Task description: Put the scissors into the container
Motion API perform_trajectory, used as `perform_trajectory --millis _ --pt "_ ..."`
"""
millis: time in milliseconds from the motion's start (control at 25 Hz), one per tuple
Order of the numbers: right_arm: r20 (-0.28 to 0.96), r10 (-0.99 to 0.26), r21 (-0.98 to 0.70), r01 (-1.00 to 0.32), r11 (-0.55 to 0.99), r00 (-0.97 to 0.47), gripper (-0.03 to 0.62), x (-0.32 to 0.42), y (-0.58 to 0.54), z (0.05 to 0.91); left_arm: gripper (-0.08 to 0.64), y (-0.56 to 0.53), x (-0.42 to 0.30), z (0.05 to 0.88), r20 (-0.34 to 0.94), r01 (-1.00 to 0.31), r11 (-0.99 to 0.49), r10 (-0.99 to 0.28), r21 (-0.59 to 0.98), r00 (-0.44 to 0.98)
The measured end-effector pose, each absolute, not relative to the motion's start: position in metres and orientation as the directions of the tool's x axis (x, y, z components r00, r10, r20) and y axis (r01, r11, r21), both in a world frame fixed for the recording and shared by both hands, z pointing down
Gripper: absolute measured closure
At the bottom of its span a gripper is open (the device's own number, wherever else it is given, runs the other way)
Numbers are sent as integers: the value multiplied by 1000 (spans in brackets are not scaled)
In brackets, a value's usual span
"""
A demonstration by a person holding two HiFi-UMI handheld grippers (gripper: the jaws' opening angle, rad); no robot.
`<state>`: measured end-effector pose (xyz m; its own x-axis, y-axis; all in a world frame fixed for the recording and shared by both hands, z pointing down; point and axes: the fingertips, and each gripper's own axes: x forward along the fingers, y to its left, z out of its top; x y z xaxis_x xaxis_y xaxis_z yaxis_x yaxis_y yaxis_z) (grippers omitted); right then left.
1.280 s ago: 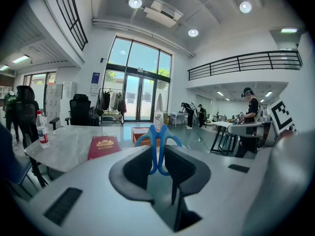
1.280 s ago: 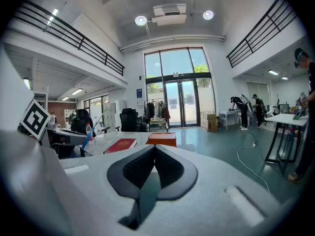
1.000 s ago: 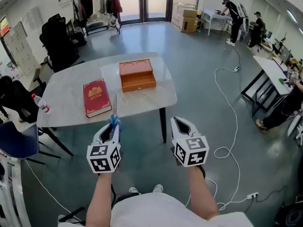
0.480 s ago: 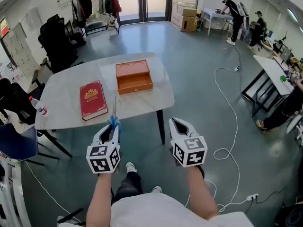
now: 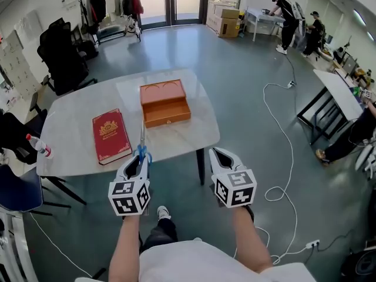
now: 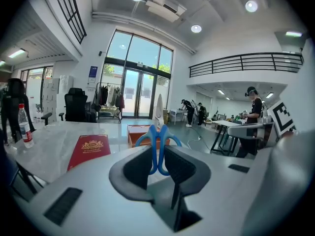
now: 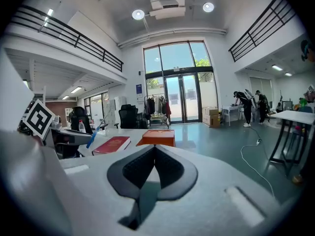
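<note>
Table (image 5: 70, 122): pale marble-look top, just ahead of the person.
Container (image 5: 165, 103): orange box, sits on the table's right half.
Book (image 5: 110, 135): red, lies flat to the container's left.
Left gripper (image 5: 140, 158): clamped on the blue handles.
Right gripper (image 5: 218, 153): jaws pressed together, nothing between them.
Scissors (image 5: 141, 138): held in the air, blades pointing forward, apart from the container.
Bottle (image 5: 36, 145): at the table's left edge.
</note>
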<state>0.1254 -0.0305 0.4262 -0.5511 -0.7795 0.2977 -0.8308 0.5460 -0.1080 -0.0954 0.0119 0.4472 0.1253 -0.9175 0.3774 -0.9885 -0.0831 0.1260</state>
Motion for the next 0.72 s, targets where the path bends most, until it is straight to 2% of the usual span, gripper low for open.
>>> perform_trajectory --millis 720 --pt "330 -812 -92 -872 480 -482 586 40 -133 421 483 -108 -179 450 398 -974 -171 -891 147 216"
